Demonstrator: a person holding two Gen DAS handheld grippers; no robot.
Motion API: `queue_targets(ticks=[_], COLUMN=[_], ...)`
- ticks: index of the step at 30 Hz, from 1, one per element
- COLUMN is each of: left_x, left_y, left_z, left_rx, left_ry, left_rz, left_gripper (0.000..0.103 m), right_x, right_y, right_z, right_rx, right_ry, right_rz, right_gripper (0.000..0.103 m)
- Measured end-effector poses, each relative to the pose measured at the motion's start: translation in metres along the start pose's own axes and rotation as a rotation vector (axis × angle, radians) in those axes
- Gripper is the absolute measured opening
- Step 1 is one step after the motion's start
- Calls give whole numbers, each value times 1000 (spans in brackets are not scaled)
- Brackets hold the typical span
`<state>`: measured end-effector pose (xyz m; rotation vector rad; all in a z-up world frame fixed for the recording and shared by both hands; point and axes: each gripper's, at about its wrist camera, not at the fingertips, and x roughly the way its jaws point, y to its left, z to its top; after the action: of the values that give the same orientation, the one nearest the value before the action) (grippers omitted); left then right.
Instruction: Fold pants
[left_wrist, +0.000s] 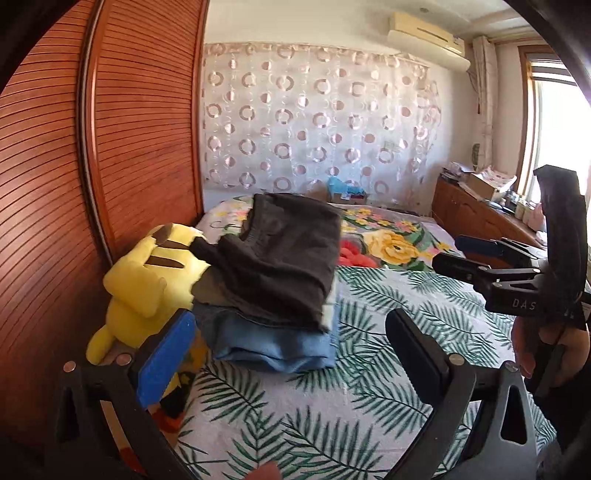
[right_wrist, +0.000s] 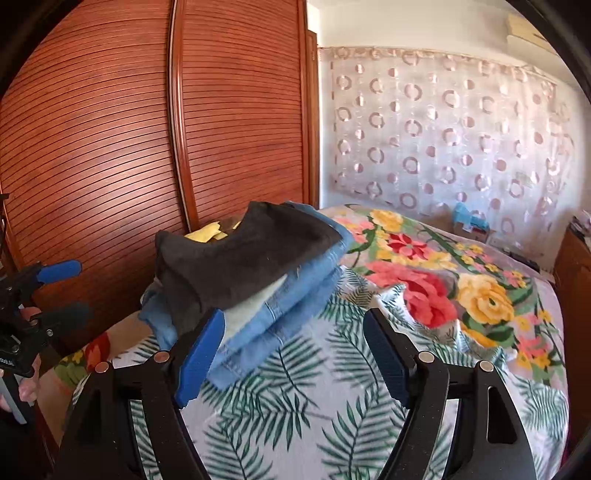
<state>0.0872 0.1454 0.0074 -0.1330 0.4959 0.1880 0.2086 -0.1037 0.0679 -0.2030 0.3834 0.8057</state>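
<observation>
Folded dark grey pants (left_wrist: 280, 258) lie on top of a stack with folded blue jeans (left_wrist: 277, 343) beneath, on the bed with the palm-leaf sheet (left_wrist: 388, 369). The same stack shows in the right wrist view, grey pants (right_wrist: 240, 254) over the jeans (right_wrist: 291, 306). My left gripper (left_wrist: 291, 350) is open and empty, just in front of the stack. My right gripper (right_wrist: 295, 350) is open and empty, beside the stack's near right corner. The right gripper also shows in the left wrist view (left_wrist: 461, 254), and the left gripper in the right wrist view (right_wrist: 62, 291).
A yellow plush toy (left_wrist: 147, 280) lies left of the stack against the slatted wooden wardrobe (left_wrist: 110, 147). A floral blanket (right_wrist: 443, 280) covers the far bed. A wooden cabinet (left_wrist: 480, 218) with clutter stands at the right under the window.
</observation>
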Motion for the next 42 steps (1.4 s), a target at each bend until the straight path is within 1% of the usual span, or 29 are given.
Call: queue_targets(ticks=[3,9,20,29,33,38,42], left_x=[0,4,0,-12,-21,-33,-42], left_y=[-13,-36,-74,-100,-108,-119,-128], left_z=[-6,-14,-22,-37,-40,-41,-40], left_rx=[21,50,101,132,138,151,156], left_ry=[13,40,56,70,72,61,51], left_rz=[-49,-96,-160,-189,-202,-217,-232], left_gripper=[103,103,103,103,103,103,103], right_x=[-16,-40,-78,-109,-126,-148,-166], right_y=[6,14,23,35,42,53,66], right_z=[-9,-24,-45,-63,-73,-81,-90], right_rx=[13,46,117,189,219,240,258], right_ry=[-10,-9,-3,-14,-27,-38,-52], right_rz=[-24,-80,-172,-224,-243,-280,-301], right_gripper=[80,82,84,85,95,101,102])
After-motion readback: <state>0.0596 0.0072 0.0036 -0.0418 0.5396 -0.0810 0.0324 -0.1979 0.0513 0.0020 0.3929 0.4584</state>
